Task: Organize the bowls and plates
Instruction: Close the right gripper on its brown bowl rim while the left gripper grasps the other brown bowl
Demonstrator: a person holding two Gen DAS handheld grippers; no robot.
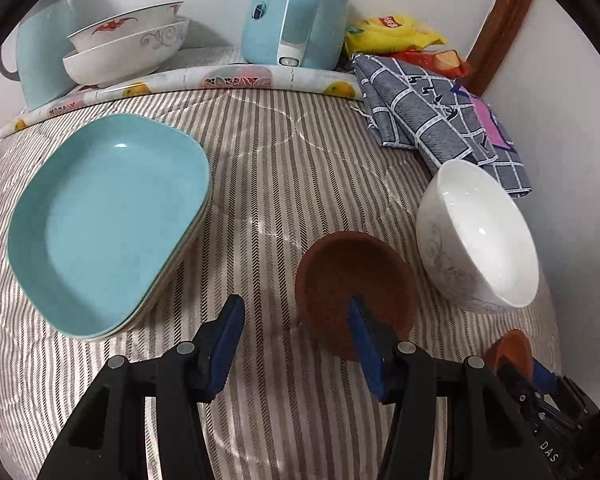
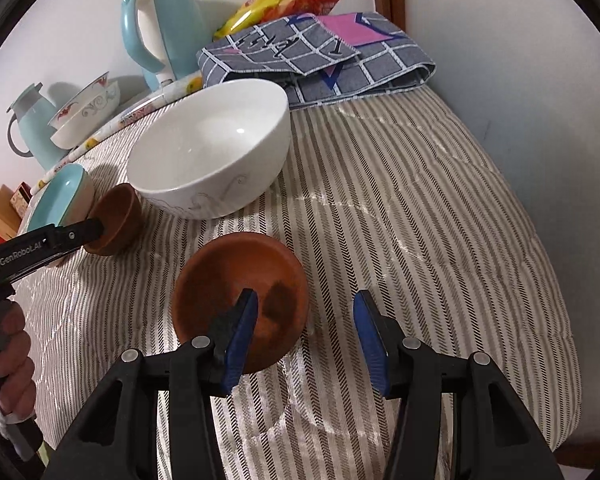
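Risking a slip: left gripper spread wide, one finger inside the first brown bowl, the other out over bare cloth, nothing clamped. Same on the right: right gripper wide open, one finger over the rim of the second brown bowl, the other clear on the far side, nothing held. Shutting now likely just shoves each small bowl across the striped table cover, since only one pad meets clay. Soft, wrinkled cover too, so a tipped bowl could roll into the white bowl sitting just beside and chip it. Both brown bowls already look tilted.

Left view only: blue plates stacked, top one fully visible, well apart from the brown bowls; patterned bowls nested at the back; second brown bowl only a sliver at the lower right. Right view only: hand on the left gripper's handle, dark stain inside the second brown bowl, white bowl's full inside, open cloth to the right. Kettle, folded cloth and snack bags at the back in both.
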